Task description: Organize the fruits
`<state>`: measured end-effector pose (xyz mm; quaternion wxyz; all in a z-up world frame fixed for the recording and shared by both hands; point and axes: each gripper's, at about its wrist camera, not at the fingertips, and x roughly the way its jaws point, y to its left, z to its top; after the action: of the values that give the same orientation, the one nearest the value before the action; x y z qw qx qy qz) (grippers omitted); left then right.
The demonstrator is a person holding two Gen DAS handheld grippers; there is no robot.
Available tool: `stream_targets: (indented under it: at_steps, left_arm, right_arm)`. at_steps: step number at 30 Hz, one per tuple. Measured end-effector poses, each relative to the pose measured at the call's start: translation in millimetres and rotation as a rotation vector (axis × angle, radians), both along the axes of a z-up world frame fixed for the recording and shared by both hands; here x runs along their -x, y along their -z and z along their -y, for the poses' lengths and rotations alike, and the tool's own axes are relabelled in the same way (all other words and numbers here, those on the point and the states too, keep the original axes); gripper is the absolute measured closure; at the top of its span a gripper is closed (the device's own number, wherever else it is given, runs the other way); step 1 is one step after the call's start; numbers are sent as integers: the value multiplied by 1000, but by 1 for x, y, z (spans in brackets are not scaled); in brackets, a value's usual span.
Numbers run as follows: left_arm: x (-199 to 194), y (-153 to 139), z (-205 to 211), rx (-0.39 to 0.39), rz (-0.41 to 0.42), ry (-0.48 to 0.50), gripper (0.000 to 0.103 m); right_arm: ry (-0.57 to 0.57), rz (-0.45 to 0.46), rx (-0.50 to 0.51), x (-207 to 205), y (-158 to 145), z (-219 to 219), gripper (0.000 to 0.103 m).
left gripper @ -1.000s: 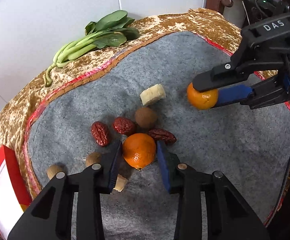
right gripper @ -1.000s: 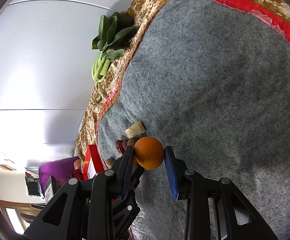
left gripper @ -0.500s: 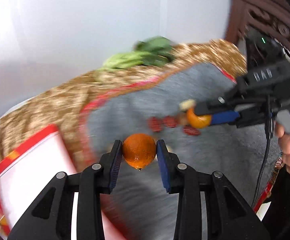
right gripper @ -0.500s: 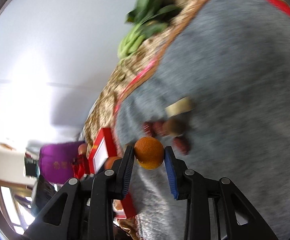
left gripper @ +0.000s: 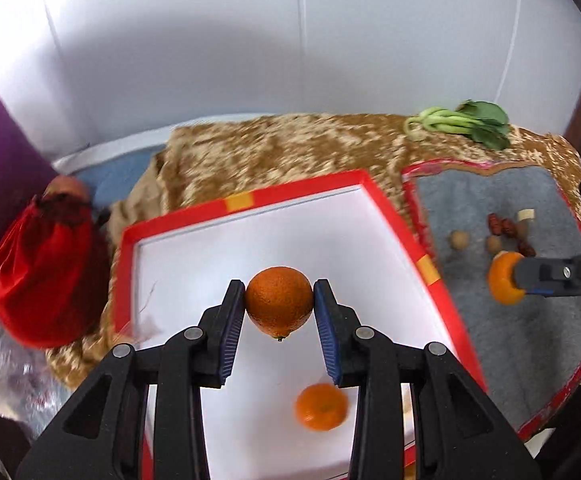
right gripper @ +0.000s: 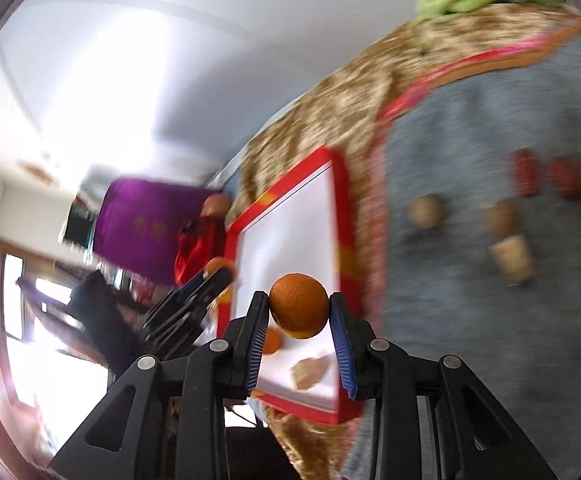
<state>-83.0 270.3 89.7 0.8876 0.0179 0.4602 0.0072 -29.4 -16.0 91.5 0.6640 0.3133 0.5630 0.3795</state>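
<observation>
One orange (left gripper: 321, 407) sits in the red box (left gripper: 246, 201); our left tool (left gripper: 279, 307) and right tool (right gripper: 299, 313) each clamp another; dates (left gripper: 502, 225) remain.

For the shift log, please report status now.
Left gripper shut on orange above red box. Right gripper shut on second orange. Nothing blocking.

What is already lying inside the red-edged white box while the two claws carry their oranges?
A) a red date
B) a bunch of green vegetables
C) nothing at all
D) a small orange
D: in the left wrist view a small orange lies on the white floor of the red-edged box, below the orange clamped in the left claw.
</observation>
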Motion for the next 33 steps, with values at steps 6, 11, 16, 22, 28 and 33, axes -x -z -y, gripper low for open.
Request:
stream_targets:
  at_steps: [6, 11, 16, 22, 28, 33]
  left_arm:
    - [2, 20, -19, -13, -90, -57, 70]
    - [-2, 25, -12, -71, -116, -70, 70]
    - [-2, 20, -3, -125, -95, -65, 66]
    - [-5, 14, -5, -120, -66, -81, 62]
    - [-11, 8, 12, -136, -31, -50, 61]
    - [-14, 1, 33, -153, 9, -8, 50]
  right_arm:
    - [-120, 44, 47, 18, 3, -46, 71]
    - [-166, 73, 103, 30, 9, -67, 71]
    - [-189, 88, 82, 36, 5, -68, 68]
    - [-122, 129, 51, 28, -11, -41, 68]
    - [20, 97, 32, 4, -15, 11, 68]
    - [178, 102, 1, -18, -29, 76, 68]
